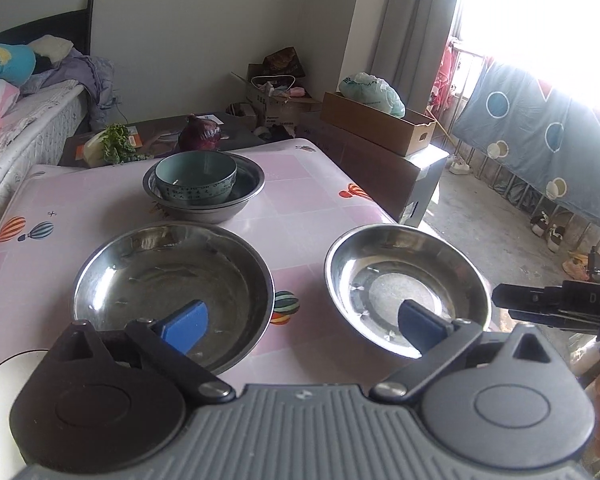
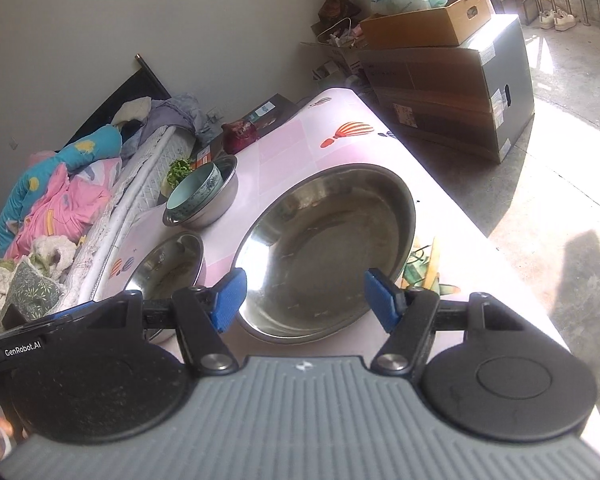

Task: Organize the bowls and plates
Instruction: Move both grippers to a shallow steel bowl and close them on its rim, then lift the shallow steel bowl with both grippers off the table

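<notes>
My two hand-held grippers are empty. The left hand-held gripper (image 1: 302, 322) has its jaws spread wide with nothing between the pads; the right hand-held gripper (image 2: 304, 298) stands about half open, also holding nothing.

I take the stacked pair at the back as my landmark: a teal ceramic bowl (image 1: 196, 176) sitting inside a steel bowl (image 1: 244, 196). Nearer to me than that stack, two loose steel dishes lie side by side on the pink surface (image 1: 312, 188): a deep steel basin (image 1: 172, 276) just in front of the stack, and a shallower steel plate (image 1: 408, 280) well to the right of it, close to the surface's edge.

The step in hand looks like picking up one loose dish to nest it. To do it well I would bring one pad inside the rim and one outside, pinch the thin wall on its near side, and lift level so the polished steel does not slip or clang. Nesting in order of width should keep the pile stable, so I judge widths before choosing.

Seen from my left wrist, the basin lies behind my left pad and the plate behind my right pad, with the gap between them straight ahead. From my right wrist, the plate sits directly ahead, its near rim between my open pads but untouched.
</notes>
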A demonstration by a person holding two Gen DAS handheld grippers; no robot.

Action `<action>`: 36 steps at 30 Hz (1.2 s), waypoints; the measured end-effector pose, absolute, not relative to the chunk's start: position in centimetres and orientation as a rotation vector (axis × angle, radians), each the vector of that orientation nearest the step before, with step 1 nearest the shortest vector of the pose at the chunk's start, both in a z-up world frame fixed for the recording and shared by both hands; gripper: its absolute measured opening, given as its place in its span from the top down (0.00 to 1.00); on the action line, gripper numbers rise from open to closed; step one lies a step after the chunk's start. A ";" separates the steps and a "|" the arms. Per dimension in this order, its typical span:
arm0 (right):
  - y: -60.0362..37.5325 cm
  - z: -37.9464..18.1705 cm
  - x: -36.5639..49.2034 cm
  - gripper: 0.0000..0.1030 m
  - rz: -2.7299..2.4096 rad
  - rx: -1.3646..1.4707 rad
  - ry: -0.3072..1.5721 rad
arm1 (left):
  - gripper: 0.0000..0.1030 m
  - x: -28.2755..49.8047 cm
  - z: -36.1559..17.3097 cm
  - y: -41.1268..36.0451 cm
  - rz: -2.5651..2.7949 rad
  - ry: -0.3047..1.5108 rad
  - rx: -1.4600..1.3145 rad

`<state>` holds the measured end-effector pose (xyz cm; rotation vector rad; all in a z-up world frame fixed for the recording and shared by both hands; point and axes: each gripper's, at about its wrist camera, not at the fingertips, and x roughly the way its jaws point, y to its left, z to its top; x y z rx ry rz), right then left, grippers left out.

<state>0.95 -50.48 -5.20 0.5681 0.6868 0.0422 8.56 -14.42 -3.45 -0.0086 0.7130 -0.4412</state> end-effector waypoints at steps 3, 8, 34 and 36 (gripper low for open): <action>-51.7 -6.0 2.0 0.37 0.035 0.578 0.688 | 0.04 9.3 -4.3 -16.0 -0.468 0.721 -0.010; -52.8 -7.6 4.5 0.39 0.012 0.585 0.704 | 0.30 11.3 -6.2 -18.0 -0.467 0.800 -0.011; -52.9 -10.1 5.5 0.81 0.062 0.635 0.803 | 0.71 11.6 -8.7 -18.7 -0.533 0.989 -0.076; -52.3 -10.1 4.7 0.81 0.067 0.632 0.814 | 0.71 10.7 -8.5 -18.1 -0.540 0.991 -0.074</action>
